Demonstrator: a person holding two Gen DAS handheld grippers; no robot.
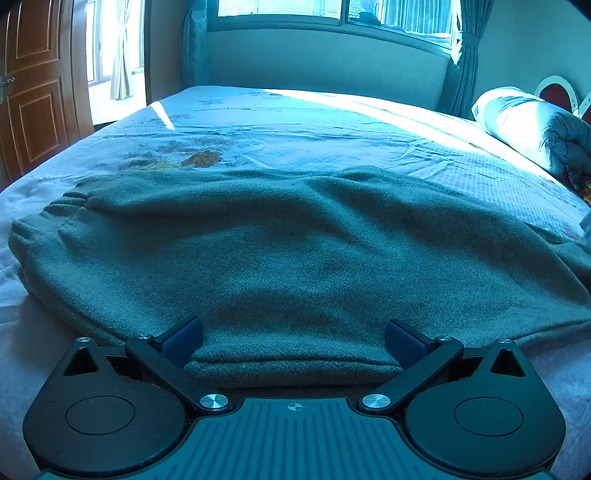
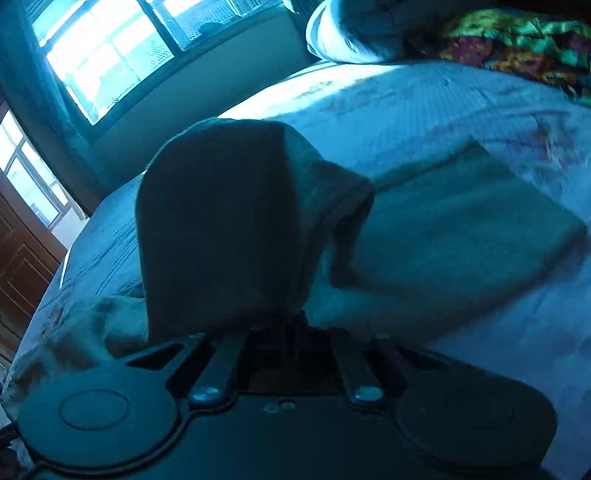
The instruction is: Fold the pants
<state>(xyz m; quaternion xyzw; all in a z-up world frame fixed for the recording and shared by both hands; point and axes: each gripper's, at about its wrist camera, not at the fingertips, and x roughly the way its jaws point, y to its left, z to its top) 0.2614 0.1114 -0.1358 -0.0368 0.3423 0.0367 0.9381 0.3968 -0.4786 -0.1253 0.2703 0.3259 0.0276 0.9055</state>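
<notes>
Grey-green fleece pants (image 1: 295, 236) lie spread across the bed in the left wrist view, waistband end at the left. My left gripper (image 1: 293, 345) is open, its blue pads (image 1: 184, 338) on either side of the near folded edge of the pants, low on the bed. In the right wrist view my right gripper (image 2: 291, 317) is shut on a part of the pants (image 2: 221, 221) and holds it lifted, so a dark flap of cloth stands up in front of the camera. The rest of the pants lies flat to the right (image 2: 461, 221). The fingertips are hidden by cloth.
The bed (image 1: 332, 122) has a pale floral sheet. A rolled quilt (image 1: 532, 125) and a colourful cloth (image 2: 517, 40) lie at the head end on the right. A window (image 1: 332, 9) with curtains is behind, and a wooden door (image 1: 33, 92) at the left.
</notes>
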